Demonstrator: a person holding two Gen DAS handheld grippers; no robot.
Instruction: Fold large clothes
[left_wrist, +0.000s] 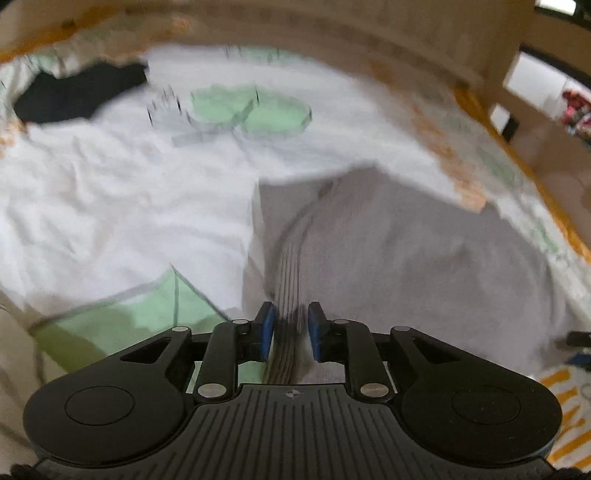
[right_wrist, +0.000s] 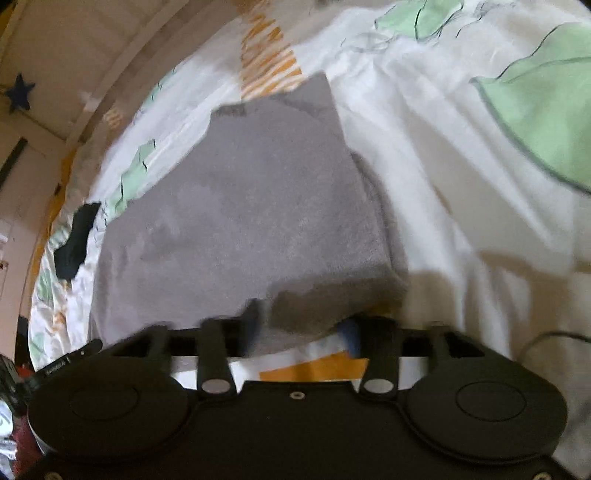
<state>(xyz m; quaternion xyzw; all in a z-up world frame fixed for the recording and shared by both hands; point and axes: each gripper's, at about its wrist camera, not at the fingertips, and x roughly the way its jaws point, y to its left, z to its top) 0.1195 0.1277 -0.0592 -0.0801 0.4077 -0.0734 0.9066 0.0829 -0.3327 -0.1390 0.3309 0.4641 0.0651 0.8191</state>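
A grey garment (left_wrist: 406, 258) lies folded on the bed, a thick rectangle in the right wrist view (right_wrist: 251, 206). My left gripper (left_wrist: 291, 325) has its blue pads close together, and the garment's ribbed hem (left_wrist: 288, 280) is bunched between them, filling the gap. My right gripper (right_wrist: 303, 332) stands wide open at the garment's near edge. That edge droops between its fingers, and neither pad presses on it. Both views are blurred by motion.
The bed sheet (left_wrist: 110, 192) is white with green and orange prints. A black garment (left_wrist: 81, 92) lies at the far left, also in the right wrist view (right_wrist: 75, 240). An orange bed edge (left_wrist: 517, 158) runs along the right. A thin cable (right_wrist: 554, 338) lies near the right gripper.
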